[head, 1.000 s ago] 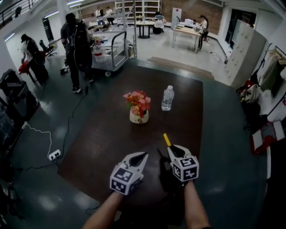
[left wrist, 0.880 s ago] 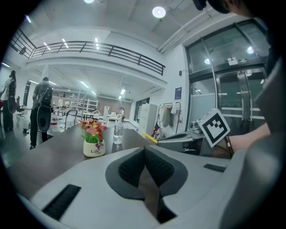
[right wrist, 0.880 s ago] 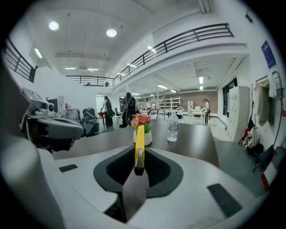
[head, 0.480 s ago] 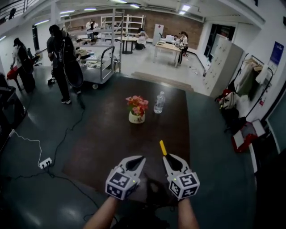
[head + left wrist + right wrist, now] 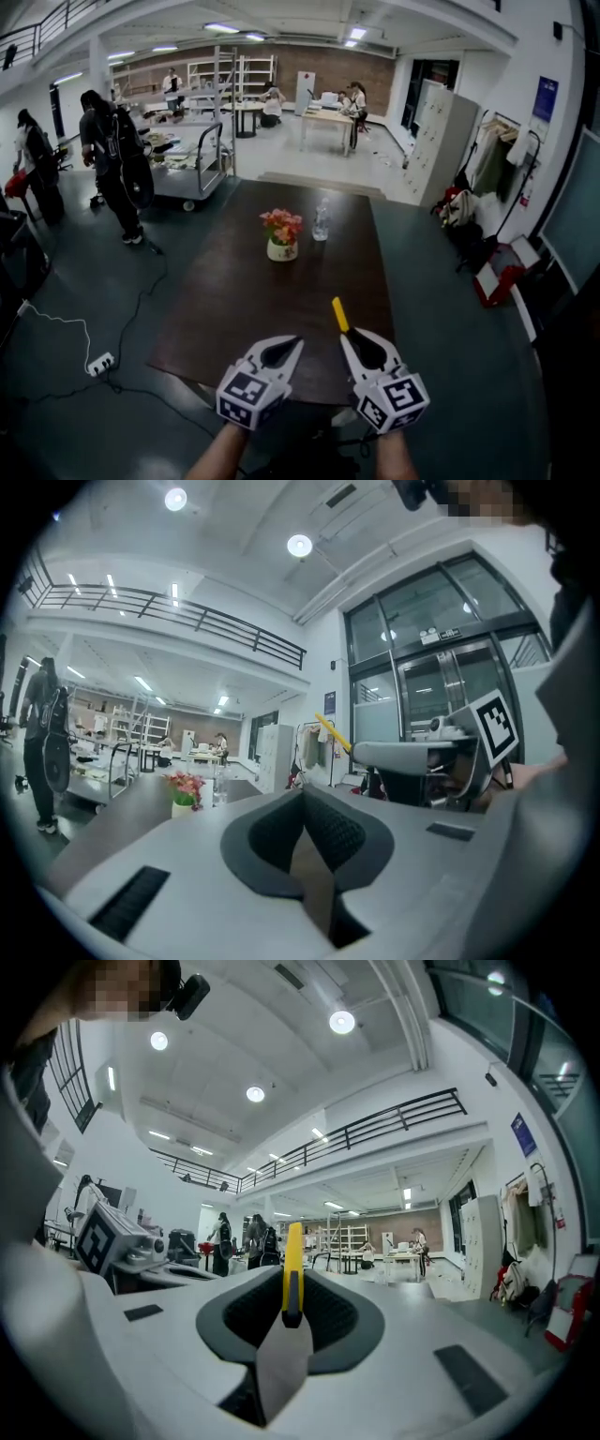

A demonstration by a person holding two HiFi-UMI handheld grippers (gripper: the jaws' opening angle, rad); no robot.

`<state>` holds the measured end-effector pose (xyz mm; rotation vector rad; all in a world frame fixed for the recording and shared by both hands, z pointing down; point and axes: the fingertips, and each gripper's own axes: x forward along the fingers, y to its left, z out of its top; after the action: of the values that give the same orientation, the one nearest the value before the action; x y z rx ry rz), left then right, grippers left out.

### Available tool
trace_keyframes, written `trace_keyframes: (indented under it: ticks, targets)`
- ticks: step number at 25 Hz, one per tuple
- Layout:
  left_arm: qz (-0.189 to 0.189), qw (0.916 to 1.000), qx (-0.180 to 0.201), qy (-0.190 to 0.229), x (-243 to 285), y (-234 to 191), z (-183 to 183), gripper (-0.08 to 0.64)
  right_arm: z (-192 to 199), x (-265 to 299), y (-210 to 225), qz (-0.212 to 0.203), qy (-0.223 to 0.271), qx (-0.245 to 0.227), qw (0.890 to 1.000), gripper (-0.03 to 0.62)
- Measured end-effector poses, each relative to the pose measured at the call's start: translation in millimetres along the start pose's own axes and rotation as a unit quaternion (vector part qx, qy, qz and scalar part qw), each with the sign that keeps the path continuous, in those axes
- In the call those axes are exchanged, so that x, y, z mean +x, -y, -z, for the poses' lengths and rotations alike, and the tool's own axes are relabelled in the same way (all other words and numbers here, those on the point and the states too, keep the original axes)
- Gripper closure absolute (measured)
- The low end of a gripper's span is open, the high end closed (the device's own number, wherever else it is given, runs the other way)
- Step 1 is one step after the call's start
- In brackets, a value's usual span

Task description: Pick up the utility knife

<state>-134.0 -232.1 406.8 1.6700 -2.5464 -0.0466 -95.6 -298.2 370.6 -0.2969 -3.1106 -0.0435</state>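
Your right gripper [image 5: 350, 338], at the lower centre of the head view, is clamped on the yellow utility knife [image 5: 339, 314], which pokes up past the jaws in front of the dark table [image 5: 234, 291]. Your left gripper [image 5: 292, 345], just to its left in the frame, has its jaws closed together on nothing.

Left gripper [image 5: 294, 342] level, jaws together, right gripper [image 5: 346, 337] level, gripping utility knife [image 5: 339, 313].

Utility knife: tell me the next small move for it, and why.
Probably just steady the right gripper with its jaws clamped: the utility knife is pinched between them, yellow end poking forward, and it looks lifted off the table, so the pick seems done.
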Motion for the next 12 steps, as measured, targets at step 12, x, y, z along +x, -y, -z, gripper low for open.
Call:
trace_keyframes:
  ticks: [12]
  targets:
    - [0.016, 0.9997, 0.009, 0.015, -29.0, 16.4, -10.9, 0.56, -17.6, -22.1, -26.7, 0.014, 0.024, -0.005, 1.0, 0.515]
